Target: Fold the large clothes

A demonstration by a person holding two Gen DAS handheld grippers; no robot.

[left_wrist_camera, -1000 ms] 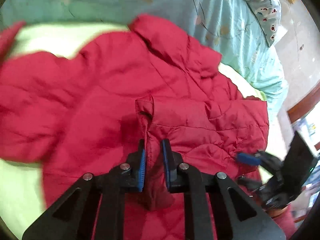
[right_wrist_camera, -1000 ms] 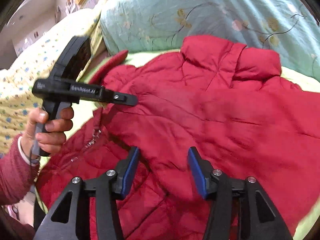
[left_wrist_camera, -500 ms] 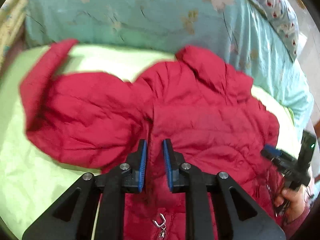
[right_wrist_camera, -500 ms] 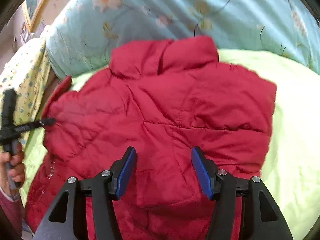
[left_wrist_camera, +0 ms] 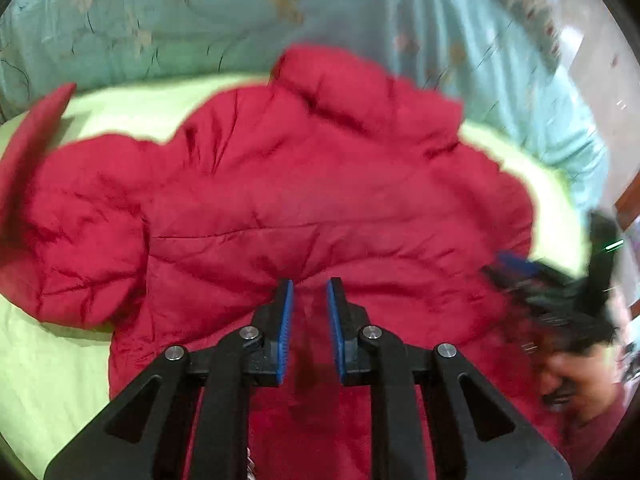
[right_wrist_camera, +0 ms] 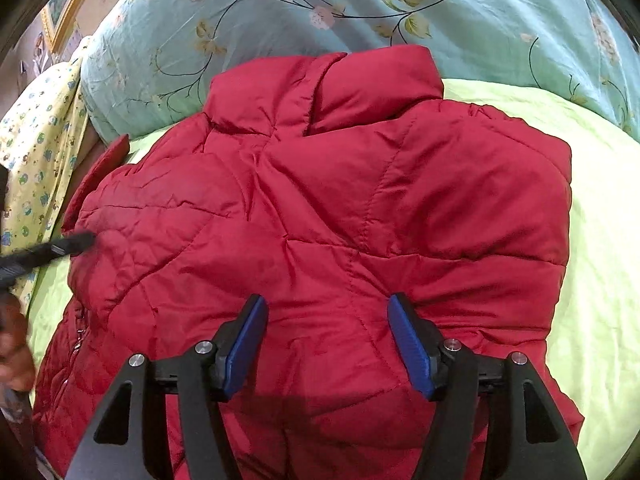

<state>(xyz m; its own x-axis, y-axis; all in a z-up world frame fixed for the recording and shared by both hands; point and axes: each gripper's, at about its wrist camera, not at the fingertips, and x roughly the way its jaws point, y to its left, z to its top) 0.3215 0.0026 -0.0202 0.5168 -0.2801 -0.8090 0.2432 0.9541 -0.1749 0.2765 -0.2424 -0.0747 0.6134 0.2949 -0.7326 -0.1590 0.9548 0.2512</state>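
Observation:
A red quilted jacket (right_wrist_camera: 320, 208) lies on a light green sheet (right_wrist_camera: 592, 216), collar toward the pillows. In the left wrist view the jacket (left_wrist_camera: 280, 208) is spread with one sleeve (left_wrist_camera: 36, 144) out to the left. My left gripper (left_wrist_camera: 310, 300) is nearly shut on a fold of the jacket at its lower middle. My right gripper (right_wrist_camera: 328, 332) is open, its blue pads just above the jacket's lower part, holding nothing. It also shows blurred at the right of the left wrist view (left_wrist_camera: 520, 268).
A teal floral quilt (right_wrist_camera: 360, 4) lies behind the jacket. A yellow patterned cloth (right_wrist_camera: 36, 152) is at the left. The other gripper's tip (right_wrist_camera: 60, 246) reaches the jacket's left side. A wooden edge (left_wrist_camera: 628, 200) is at far right.
The left gripper has pulled the jacket's fold across and the jacket now lies flatter and spread. The right gripper moved in over the jacket's lower part and stayed open.

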